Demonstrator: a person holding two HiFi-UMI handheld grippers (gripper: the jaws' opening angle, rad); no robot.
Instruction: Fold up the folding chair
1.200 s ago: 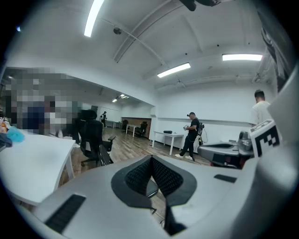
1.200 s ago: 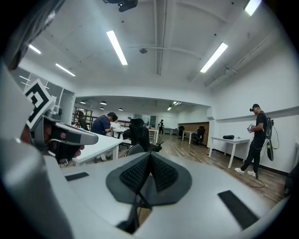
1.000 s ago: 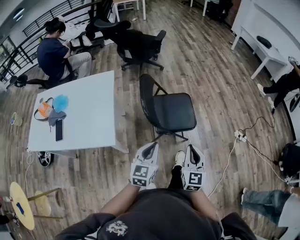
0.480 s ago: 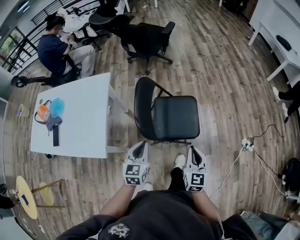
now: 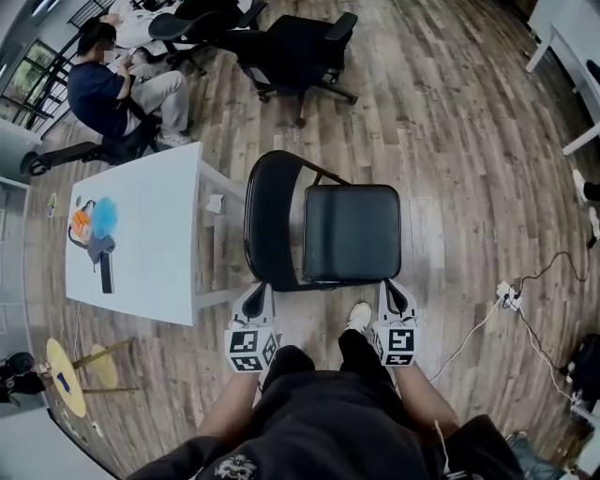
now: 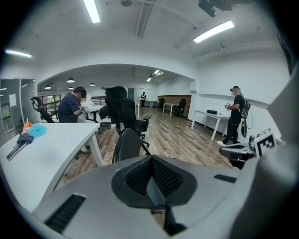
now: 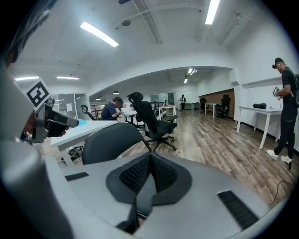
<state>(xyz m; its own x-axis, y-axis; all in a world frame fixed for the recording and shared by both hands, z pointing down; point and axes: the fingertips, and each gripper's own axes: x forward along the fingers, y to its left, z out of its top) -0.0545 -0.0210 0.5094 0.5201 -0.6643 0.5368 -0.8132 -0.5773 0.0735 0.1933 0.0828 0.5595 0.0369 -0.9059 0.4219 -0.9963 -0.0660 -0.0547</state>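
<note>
Folding chair point(image 5: 352, 232) sits fully open, so nothing's folded yet. Left gripper point(image 5: 257, 295) and right gripper point(image 5: 395, 296) are both pinched shut and empty, with it just ahead of their fingertips.

No legible words or numbers, only coded square markers point(image 5: 246, 342) behind the jaws of left gripper point(image 5: 255, 292) and right gripper point(image 5: 392, 289).

An open-plan office: a white desk point(image 5: 150, 253) at left, black swivel chairs point(image 5: 305, 42) at the top, wood-plank floor point(image 5: 450, 122), ceiling strip lights point(image 6: 92, 10).
</note>
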